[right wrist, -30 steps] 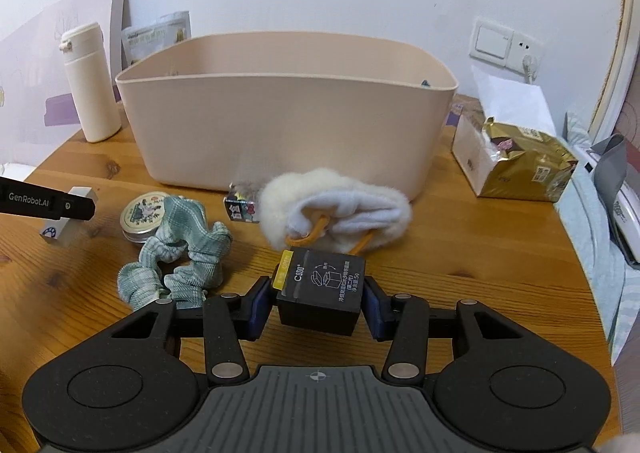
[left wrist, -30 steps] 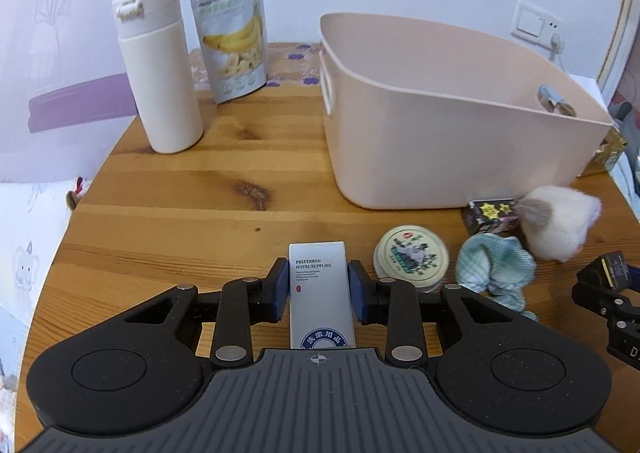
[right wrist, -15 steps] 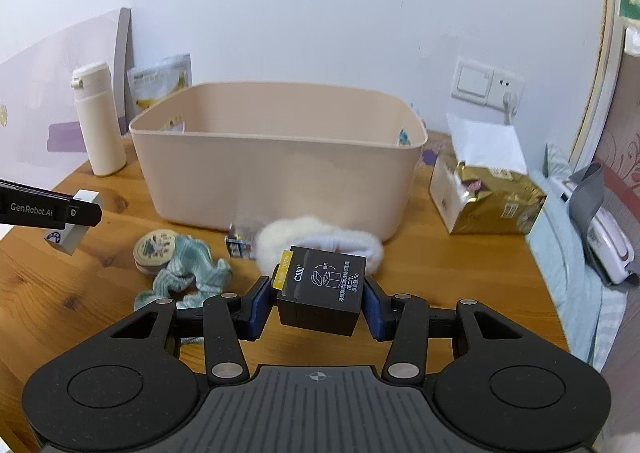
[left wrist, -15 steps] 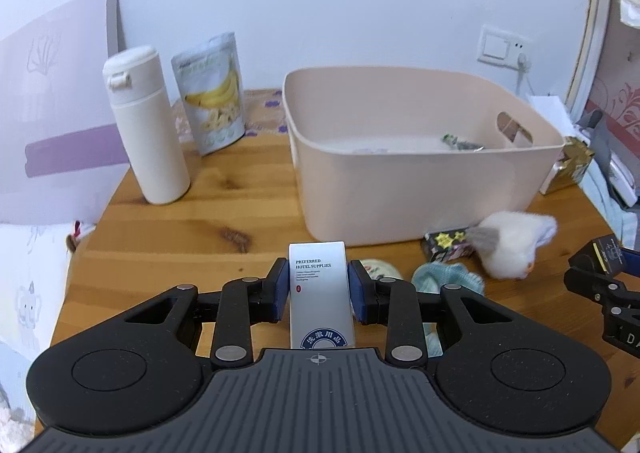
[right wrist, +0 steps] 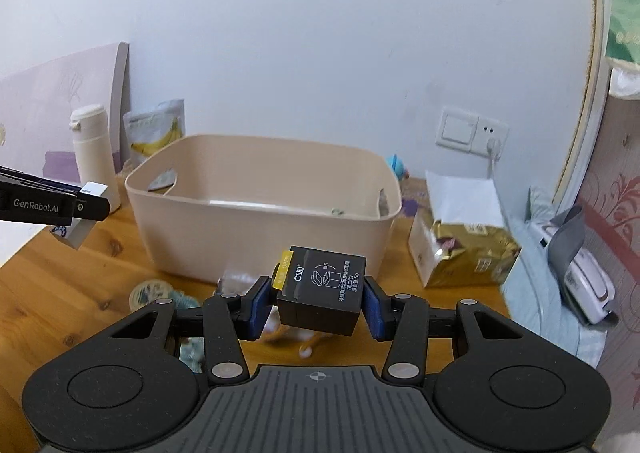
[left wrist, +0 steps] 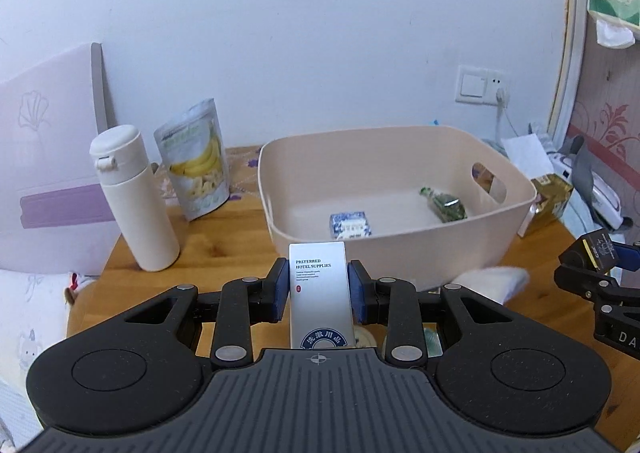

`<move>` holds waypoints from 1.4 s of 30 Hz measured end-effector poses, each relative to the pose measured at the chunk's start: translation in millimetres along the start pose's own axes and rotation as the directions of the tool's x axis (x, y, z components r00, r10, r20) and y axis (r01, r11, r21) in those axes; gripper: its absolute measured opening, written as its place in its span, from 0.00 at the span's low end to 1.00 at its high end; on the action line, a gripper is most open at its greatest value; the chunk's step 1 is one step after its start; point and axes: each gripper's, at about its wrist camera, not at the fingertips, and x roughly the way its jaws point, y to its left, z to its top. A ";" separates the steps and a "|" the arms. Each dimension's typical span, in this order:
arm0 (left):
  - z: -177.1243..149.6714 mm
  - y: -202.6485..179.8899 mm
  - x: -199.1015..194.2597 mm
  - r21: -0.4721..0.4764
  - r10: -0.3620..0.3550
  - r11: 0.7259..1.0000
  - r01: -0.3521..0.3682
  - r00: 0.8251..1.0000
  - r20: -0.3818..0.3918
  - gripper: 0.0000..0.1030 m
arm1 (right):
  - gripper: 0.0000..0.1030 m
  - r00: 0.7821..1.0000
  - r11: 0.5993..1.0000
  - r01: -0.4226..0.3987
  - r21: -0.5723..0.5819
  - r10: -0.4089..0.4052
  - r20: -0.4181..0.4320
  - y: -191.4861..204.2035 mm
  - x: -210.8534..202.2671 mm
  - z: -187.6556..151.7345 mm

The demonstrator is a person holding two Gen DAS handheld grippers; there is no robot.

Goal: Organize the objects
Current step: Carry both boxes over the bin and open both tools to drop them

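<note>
Now L gripper (left wrist: 319, 291) jaws clamp white box (left wrist: 321, 299) upright, R gripper (right wrist: 318, 301) jaws clamp black box (right wrist: 322, 289), both before bin (left wrist: 496, 245).

Two tools: left tool (left wrist: 319, 297), right tool (right wrist: 317, 305); two small boxes held, one white box (left wrist: 320, 293), one black box (right wrist: 322, 289); one beige bin (left wrist: 400, 253) with two packets inside, blue packet (left wrist: 350, 224), green packet (left wrist: 444, 205); one white bottle (left wrist: 132, 197); one banana pouch (left wrist: 196, 165)

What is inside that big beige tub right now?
In the beige tub, a small blue patterned packet and a dark green packet lie on its floor. The near wall hides the front strip.
</note>
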 end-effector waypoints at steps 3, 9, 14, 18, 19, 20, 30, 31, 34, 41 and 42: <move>6.7 -0.9 3.0 -0.005 -0.006 1.000 0.006 1.000 0.007 0.31 | 0.44 1.000 1.000 0.001 0.009 -0.001 0.013 -2.3 1.1 5.9; 23.1 -4.7 10.5 0.001 -0.012 1.000 0.012 1.000 0.028 0.31 | 0.44 0.999 1.000 0.006 0.010 -0.007 0.039 -5.8 5.2 19.7; 36.2 -10.7 19.8 0.010 -0.022 1.000 0.022 0.999 0.041 0.31 | 0.44 0.998 1.000 0.009 0.012 -0.010 0.061 -8.7 11.3 31.7; 46.1 -18.8 29.6 0.039 -0.020 0.999 0.018 0.999 0.051 0.31 | 0.44 0.997 1.000 0.006 0.004 -0.007 0.071 -7.1 21.0 41.4; 48.6 -20.9 32.0 0.045 -0.019 0.999 0.016 0.998 0.054 0.31 | 0.44 0.997 1.000 0.005 0.002 -0.006 0.072 -6.5 23.7 43.8; 51.3 -22.9 34.8 0.050 -0.017 0.999 0.014 0.998 0.056 0.31 | 0.44 0.997 1.000 0.004 -0.001 -0.004 0.073 -5.9 27.1 46.3; 74.5 -31.0 68.6 0.059 -0.006 0.998 0.002 0.998 0.056 0.31 | 0.44 0.996 1.000 -0.018 -0.017 0.019 0.083 -3.8 58.8 67.1; 76.2 -31.6 73.7 0.058 -0.004 0.998 0.001 0.999 0.051 0.31 | 0.44 0.996 1.000 -0.020 -0.018 0.021 0.082 -3.7 62.3 68.7; 79.6 -31.3 90.6 0.046 0.007 0.999 -0.008 1.000 0.027 0.31 | 0.44 0.997 1.000 -0.024 -0.020 0.026 0.077 -3.5 73.6 73.4; 77.4 -30.5 128.8 0.037 0.018 0.999 -0.017 0.999 -0.044 0.31 | 0.44 0.998 0.999 -0.041 -0.010 0.041 0.045 -2.6 101.7 75.2; 75.7 -30.3 133.6 0.036 0.020 0.999 -0.018 0.998 -0.055 0.31 | 0.44 0.998 0.999 -0.041 -0.011 0.042 0.037 -2.4 106.3 75.2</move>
